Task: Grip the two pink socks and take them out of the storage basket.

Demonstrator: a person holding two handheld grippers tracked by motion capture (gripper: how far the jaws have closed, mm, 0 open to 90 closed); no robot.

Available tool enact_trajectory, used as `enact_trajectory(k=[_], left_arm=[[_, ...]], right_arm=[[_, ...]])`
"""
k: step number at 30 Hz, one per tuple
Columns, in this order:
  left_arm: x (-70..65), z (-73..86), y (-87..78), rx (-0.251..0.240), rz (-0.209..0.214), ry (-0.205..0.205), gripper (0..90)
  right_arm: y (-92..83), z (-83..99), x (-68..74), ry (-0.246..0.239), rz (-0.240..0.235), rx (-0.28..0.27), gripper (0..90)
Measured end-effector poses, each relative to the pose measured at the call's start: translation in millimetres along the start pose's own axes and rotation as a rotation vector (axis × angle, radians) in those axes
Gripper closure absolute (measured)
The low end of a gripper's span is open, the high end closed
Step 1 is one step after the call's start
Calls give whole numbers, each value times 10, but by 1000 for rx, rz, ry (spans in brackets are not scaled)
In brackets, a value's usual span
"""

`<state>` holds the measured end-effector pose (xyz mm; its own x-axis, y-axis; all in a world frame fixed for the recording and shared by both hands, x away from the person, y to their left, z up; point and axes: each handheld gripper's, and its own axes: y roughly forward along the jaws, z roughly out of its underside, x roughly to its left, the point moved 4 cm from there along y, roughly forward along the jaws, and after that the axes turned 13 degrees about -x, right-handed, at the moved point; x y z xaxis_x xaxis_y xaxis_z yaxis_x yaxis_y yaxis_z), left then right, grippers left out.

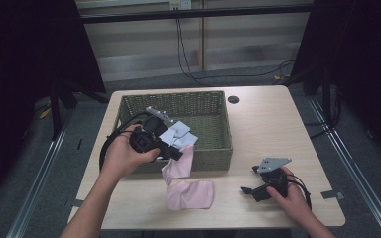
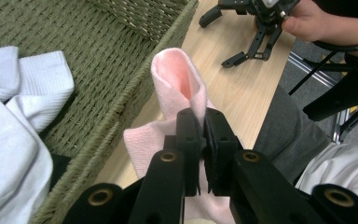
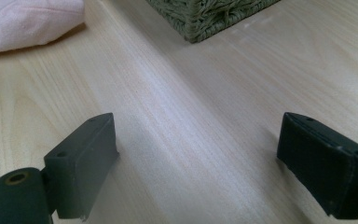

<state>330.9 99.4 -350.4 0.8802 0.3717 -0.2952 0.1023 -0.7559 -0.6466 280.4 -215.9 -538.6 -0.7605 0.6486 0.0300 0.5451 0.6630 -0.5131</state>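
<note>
The left tool (image 2: 204, 154) is pinching the pink sock (image 2: 177, 79) just outside the basket (image 2: 135, 93), white socks (image 2: 37, 79) already inside; the right tool (image 3: 196, 163) is resting wide.

Light falls evenly from above on the pale wooden tabletop (image 1: 258, 124), while the surroundings sink into near black on both sides of the high view. That view is soft and low in detail (edges of the woven green wicker basket (image 1: 213, 153) smear). Ahead of the left gripper (image 2: 204, 140), the folded pink fabric sock (image 2: 177, 79) is sharp and its hollow glows warm; the white cloth (image 2: 9, 140) beside the jaws is nearly washed out. Around the right gripper (image 3: 196, 163), a pale sheen streaks the wood, and its black jaws cast faint, blurred shadows.
</note>
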Motion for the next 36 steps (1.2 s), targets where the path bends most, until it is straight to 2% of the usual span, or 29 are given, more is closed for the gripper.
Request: enact_trajectory(k=[1, 2, 4, 7, 8, 9, 13, 17, 21, 22, 23, 27, 28, 29, 31, 32, 36], left_arm=[[0, 8, 9, 1, 5, 4, 836], [-14, 14, 30, -19, -5, -18, 808], [11, 23, 31, -22, -2, 17, 730], [19, 45, 37, -32, -16, 10, 640], [17, 60, 44, -33, -23, 3, 632], [33, 78, 41, -21, -29, 19, 614], [76, 168, 65, -34, -43, 6, 533], [140, 291, 89, -37, -69, 20, 467], [216, 432, 106, -51, -92, 7, 429], [229, 473, 122, -67, -98, -14, 424], [252, 500, 114, -56, -98, -6, 416], [314, 624, 135, -75, -114, -30, 402], [333, 655, 133, -68, -118, -20, 399], [342, 682, 144, -79, -122, -35, 396], [368, 736, 156, -82, -130, -39, 393], [389, 772, 161, -72, -130, -25, 392], [427, 889, 198, -73, -131, -31, 382]], right_arm=[[0, 0, 0, 0, 0, 0, 111], [0, 0, 1, 1, 0, 0, 111], [0, 0, 0, 0, 0, 0, 111], [0, 0, 0, 0, 0, 0, 110], [0, 0, 0, 0, 0, 0, 110], [0, 0, 0, 0, 0, 0, 111], [0, 0, 0, 0, 0, 0, 111], [0, 0, 0, 0, 0, 0, 111], [0, 0, 0, 0, 0, 0, 111], [0, 0, 0, 0, 0, 0, 111], [0, 0, 1, 1, 0, 0, 111], [0, 0, 1, 1, 0, 0, 111], [0, 0, 0, 0, 0, 0, 111], [0, 0, 1, 1, 0, 0, 111], [0, 0, 1, 1, 0, 0, 111], [0, 0, 1, 1, 0, 0, 111], [0, 0, 1, 1, 0, 0, 111]])
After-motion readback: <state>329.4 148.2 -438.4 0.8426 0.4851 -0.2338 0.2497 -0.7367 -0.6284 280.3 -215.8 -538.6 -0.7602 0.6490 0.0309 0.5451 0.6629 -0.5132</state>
